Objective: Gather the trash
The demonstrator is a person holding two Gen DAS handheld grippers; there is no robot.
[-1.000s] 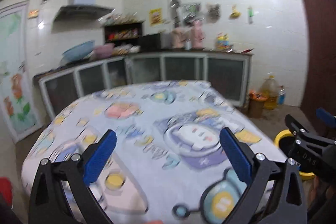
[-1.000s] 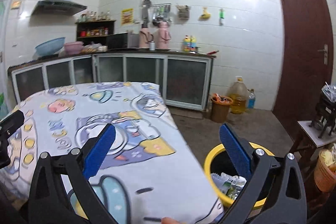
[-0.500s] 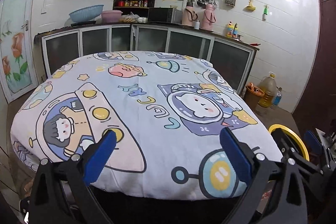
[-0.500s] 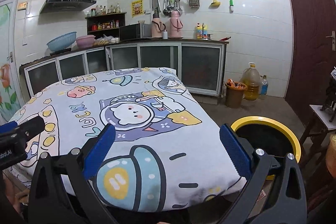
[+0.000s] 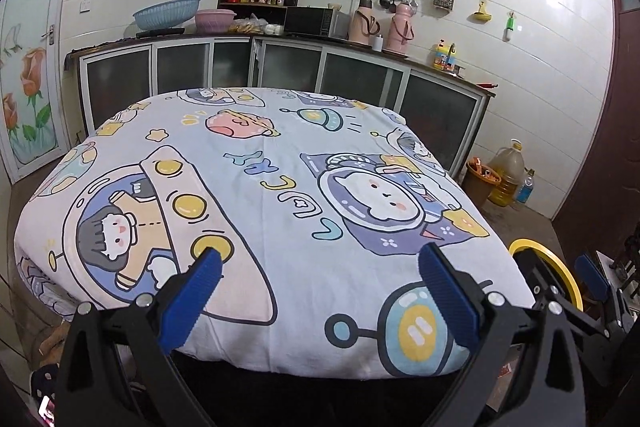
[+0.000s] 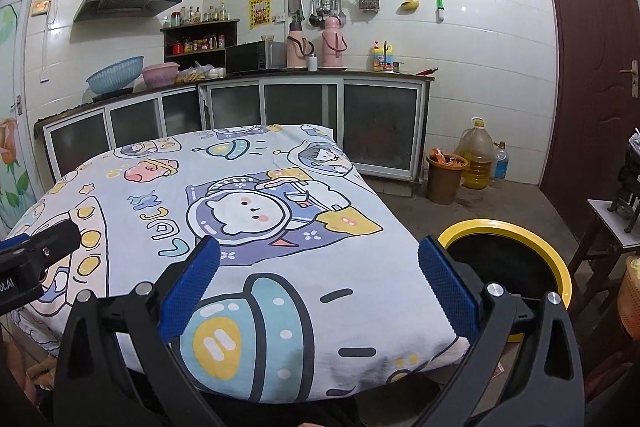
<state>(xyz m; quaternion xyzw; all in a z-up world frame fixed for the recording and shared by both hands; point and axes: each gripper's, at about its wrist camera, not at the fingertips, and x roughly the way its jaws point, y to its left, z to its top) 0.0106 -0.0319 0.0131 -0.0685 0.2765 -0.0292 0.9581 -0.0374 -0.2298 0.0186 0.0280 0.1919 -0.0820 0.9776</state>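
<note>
A black trash bin with a yellow rim [image 6: 505, 259] stands on the floor at the table's right front corner; its rim also shows in the left wrist view [image 5: 546, 269]. Its inside looks dark in these frames. My left gripper [image 5: 318, 269] is open and empty, held back from the table's front edge. My right gripper [image 6: 318, 259] is open and empty, also at the front edge, to the left of the bin. The table is covered by a cartoon space-print cloth [image 5: 256, 183], [image 6: 224, 211]. I see no loose trash on the cloth.
Kitchen cabinets [image 6: 304, 107] with bowls, flasks and a microwave run along the back wall. A brown bucket [image 6: 445, 177] and an oil jug [image 6: 476, 153] stand on the floor at the right. A small stool [image 6: 614, 227] and a brown door [image 6: 592, 67] are at the far right.
Both grippers have pulled back and up from over the table, so the whole cloth now shows. The bin's trash seen a second ago is out of sight. Both stay open.
</note>
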